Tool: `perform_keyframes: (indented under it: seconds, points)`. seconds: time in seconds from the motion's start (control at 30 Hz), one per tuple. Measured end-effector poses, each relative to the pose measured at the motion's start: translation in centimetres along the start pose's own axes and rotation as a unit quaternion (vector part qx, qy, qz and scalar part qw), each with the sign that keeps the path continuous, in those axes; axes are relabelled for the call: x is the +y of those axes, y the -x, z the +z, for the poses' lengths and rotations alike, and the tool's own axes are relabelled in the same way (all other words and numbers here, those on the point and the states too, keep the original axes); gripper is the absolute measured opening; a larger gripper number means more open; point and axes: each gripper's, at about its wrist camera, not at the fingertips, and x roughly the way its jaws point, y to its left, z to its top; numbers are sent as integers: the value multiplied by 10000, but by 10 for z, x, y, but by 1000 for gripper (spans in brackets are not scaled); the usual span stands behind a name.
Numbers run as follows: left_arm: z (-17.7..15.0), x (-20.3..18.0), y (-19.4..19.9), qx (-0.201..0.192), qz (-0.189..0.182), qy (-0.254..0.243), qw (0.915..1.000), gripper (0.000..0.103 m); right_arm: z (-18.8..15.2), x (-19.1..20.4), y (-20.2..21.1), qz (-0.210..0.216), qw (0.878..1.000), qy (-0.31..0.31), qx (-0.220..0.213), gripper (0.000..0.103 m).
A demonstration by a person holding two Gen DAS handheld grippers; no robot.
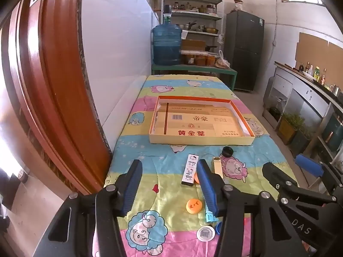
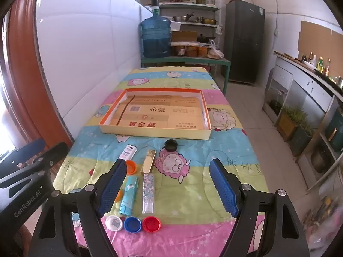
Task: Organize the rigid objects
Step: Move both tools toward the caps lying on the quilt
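A desk (image 2: 214,162) draped in a cartoon-sheep quilted cloth of pink, yellow and blue bands runs up the middle of both views, set against a white tiled wall at the left. At the far end stand a blue water jug (image 2: 156,37), metal shelves of jars and pots (image 2: 189,6) and a dark fridge (image 2: 244,40); a kitchen counter with bottles lines the right edge.

A shallow cardboard box with an orange rim (image 2: 206,109) lies open in the centre of the right wrist frame. Below it sit a black round lid (image 2: 170,145), a white cartoon-printed lighter (image 2: 128,152), a gold lighter (image 2: 148,160), an orange cap (image 2: 131,167), a teal lighter (image 2: 128,194) and a clear floral lighter (image 2: 148,192). Along the bottom, white (image 2: 114,223), blue (image 2: 132,224) and red caps (image 2: 151,224) form a row.

The left hand-held gripper (image 1: 169,186) and the right hand-held gripper (image 2: 167,188) both tilt down over the desk, jaws spread wide, nothing between the pads.
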Motion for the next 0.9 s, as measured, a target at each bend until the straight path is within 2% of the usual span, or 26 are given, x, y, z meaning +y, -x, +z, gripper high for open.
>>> perform_keyframes:
  seconds: [0.9]
  points:
    - [-5,3,-3,45,-120,187,9997,53,4,7,-9,129,9999,13,46,81]
